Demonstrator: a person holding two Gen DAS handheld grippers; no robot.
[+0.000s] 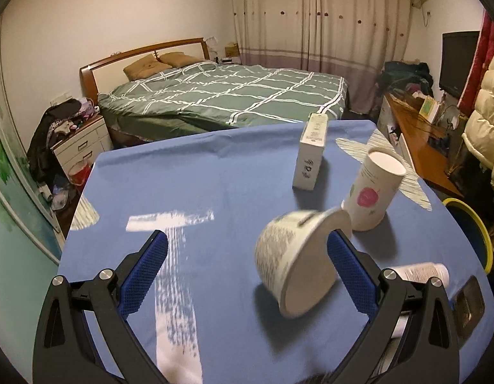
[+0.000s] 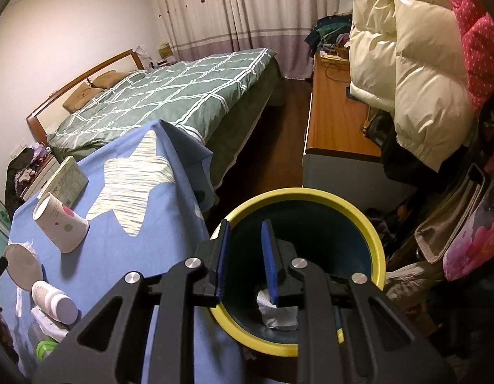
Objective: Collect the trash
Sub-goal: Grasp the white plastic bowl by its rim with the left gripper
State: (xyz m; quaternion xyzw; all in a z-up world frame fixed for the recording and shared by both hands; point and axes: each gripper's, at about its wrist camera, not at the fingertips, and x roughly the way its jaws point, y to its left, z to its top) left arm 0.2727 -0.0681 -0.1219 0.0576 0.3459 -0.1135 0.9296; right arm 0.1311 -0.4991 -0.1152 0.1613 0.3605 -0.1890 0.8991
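The right claw hangs over the bin, slightly apart, holding nothing. Crumpled paper lies inside. The left claw gapes beside a tipped bowl.

Blue-clothed table — box; cup; bowl; bottle.

The left gripper points forward and downward, its two black arms spread far apart in a broad V. Its jaws stand wide, the blue ribbed pads facing each other across a large gap; the right-hand pad lies against the side of a tipped paper bowl, while the other pad is clear of it. The right gripper also tilts steeply down. Its jaws stand narrowly apart, the blue pads near parallel with only a slim gap, and nothing is between them.
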